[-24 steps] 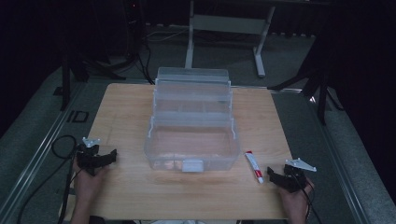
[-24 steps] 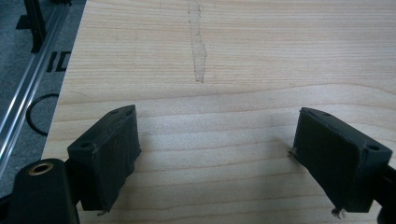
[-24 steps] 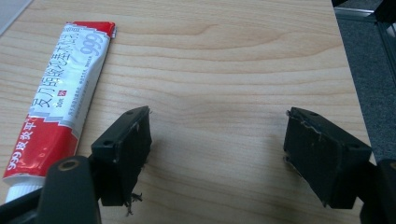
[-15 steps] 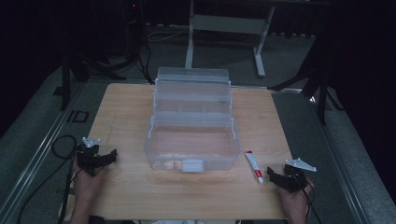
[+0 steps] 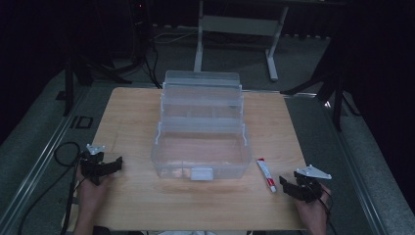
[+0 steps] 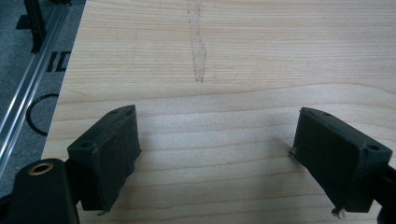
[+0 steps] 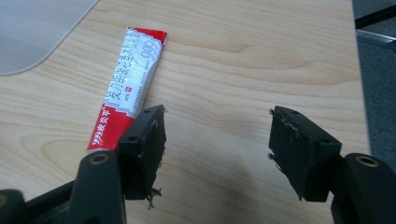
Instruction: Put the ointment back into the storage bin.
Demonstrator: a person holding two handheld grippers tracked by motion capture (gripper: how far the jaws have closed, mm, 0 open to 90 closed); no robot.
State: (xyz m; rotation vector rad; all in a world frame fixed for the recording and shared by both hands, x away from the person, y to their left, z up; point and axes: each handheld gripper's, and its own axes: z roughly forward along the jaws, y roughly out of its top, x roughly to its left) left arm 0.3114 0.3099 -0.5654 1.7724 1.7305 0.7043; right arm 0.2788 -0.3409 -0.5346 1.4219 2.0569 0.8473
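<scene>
A clear plastic storage box (image 5: 200, 134) with its tiered lid trays folded back stands open in the middle of the wooden table (image 5: 132, 122). A red and white tube (image 5: 266, 175) lies flat just right of the box; it appears in the right gripper view as the tube (image 7: 131, 84), just beyond the left jaw. My right gripper (image 5: 288, 188) rests open on the table near the front right corner, holding nothing; its jaws are wide apart (image 7: 217, 135). My left gripper (image 5: 113, 165) rests open near the front left edge, over bare wood (image 6: 217, 140).
A corner of the clear box (image 7: 37, 28) shows at the upper left of the right gripper view. A black cable (image 5: 61, 152) loops off the table's left side. A metal rail (image 6: 28, 88) runs along the left edge. A white stand (image 5: 235, 29) is behind the table.
</scene>
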